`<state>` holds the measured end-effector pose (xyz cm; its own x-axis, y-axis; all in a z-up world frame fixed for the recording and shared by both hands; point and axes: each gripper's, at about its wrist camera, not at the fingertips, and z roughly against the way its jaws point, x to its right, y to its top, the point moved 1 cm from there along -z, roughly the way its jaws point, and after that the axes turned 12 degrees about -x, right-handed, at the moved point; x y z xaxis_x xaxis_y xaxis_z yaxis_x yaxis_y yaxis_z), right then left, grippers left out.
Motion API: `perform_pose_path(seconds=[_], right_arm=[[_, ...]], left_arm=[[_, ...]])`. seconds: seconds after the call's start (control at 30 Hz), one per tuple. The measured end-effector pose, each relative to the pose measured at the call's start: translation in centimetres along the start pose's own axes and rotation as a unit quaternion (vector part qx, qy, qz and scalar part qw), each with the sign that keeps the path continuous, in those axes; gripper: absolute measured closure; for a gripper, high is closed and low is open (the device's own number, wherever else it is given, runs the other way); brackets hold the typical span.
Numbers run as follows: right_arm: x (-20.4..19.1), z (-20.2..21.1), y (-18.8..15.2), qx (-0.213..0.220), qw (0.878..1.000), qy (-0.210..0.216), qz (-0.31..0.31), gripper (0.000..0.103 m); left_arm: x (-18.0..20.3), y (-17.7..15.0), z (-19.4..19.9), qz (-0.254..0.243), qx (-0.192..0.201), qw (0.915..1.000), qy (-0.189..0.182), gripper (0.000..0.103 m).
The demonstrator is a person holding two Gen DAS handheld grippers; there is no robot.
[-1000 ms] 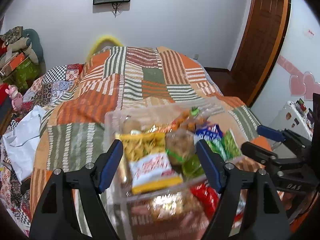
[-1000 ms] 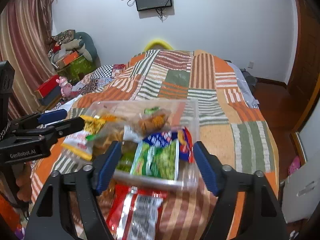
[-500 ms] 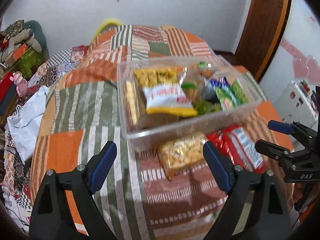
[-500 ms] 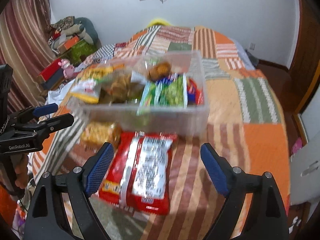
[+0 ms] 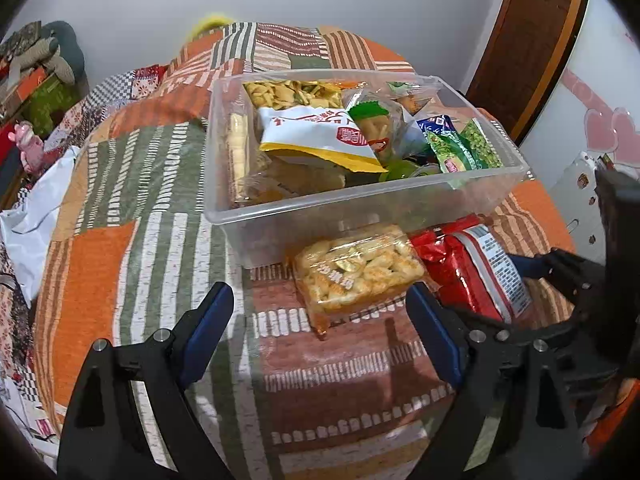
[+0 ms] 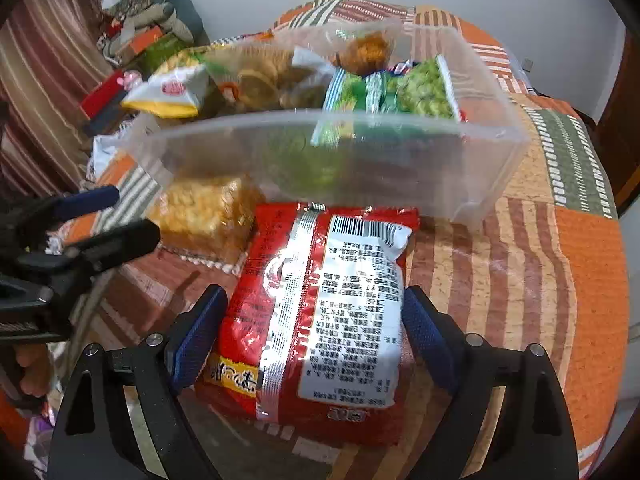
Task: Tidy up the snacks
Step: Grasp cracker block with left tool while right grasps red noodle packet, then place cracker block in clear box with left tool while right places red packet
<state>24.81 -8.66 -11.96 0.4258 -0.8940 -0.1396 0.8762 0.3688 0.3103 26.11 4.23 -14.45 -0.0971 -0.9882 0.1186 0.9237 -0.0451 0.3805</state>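
Left wrist view shows your left gripper (image 5: 320,322) with its fingers wide apart and holding nothing, poised over the patchwork quilt (image 5: 132,184) just short of a clear bag of golden crackers (image 5: 358,270) that lies flat on the cover. Touching that bag on its right is a red noodle packet (image 5: 470,268), and your right gripper (image 5: 560,276) reaches in from the right edge over that packet. Just behind both packs sits the clear plastic bin (image 5: 360,208), which holds a white and yellow snack bag (image 5: 320,140), green pea packets (image 5: 464,152) and other wrapped snacks pressed together. Right wrist view puts your right gripper (image 6: 310,334) low over the red noodle packet (image 6: 320,312), its fingers spread on either side of the pack with the blue pads (image 6: 196,336) close to the packet's edges; whether they touch it you cannot tell. The clear plastic bin (image 6: 360,168) stands just beyond the packet's far end, the crackers (image 6: 204,212) lie blurred to the left of the packet, and your left gripper (image 6: 100,216) enters from the left edge near them
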Motion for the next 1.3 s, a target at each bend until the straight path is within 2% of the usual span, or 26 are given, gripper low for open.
perform_pose_path(seconds=[0.1, 0.17, 0.33, 0.53, 0.67, 0.77, 1.03, 1.3], right_arm=[[0.1, 0.4, -0.6, 0.006, 1.000, -0.006, 0.017, 0.019], [0.5, 0.6, -1.1, 0.009, 1.000, -0.010, 0.022, 0.031], [2.6, 1.5, -2.5, 0.021, 1.000, -0.013, 0.008, 0.038], [4.5, 2.6, -3.8, 0.031, 0.999, -0.018, -0.016, 0.039], [4.9, 3.0, -4.1, 0.036, 0.999, -0.016, -0.030, 0.039], [5.1, 3.3, -4.2, 0.039, 0.998, -0.013, -0.038, 0.039], [5.5, 4.9, -4.6, 0.058, 0.997, -0.011, -0.044, 0.039], [5.9, 7.7, -3.9, 0.101, 0.993, -0.013, -0.055, 0.039]], left_arm=[[0.3, 0.4, -0.7, 0.003, -0.008, 0.9999, -0.011, 0.014], [0.6, 0.6, -1.3, 0.002, -0.015, 0.9998, -0.012, 0.014], [1.6, 1.1, -2.7, -0.009, -0.022, 0.9996, -0.016, 0.014], [1.7, 2.0, -4.7, 0.007, -0.037, 0.9987, -0.033, 0.011], [1.6, 2.4, -5.7, 0.019, -0.037, 0.9989, -0.023, 0.012], [1.9, 2.3, -5.6, 0.010, -0.029, 0.9993, -0.019, 0.023], [2.0, 0.7, -3.6, -0.005, -0.023, 0.9992, -0.033, 0.024], [2.4, 0.5, 0.8, -0.011, 0.015, 0.9989, -0.042, 0.024]])
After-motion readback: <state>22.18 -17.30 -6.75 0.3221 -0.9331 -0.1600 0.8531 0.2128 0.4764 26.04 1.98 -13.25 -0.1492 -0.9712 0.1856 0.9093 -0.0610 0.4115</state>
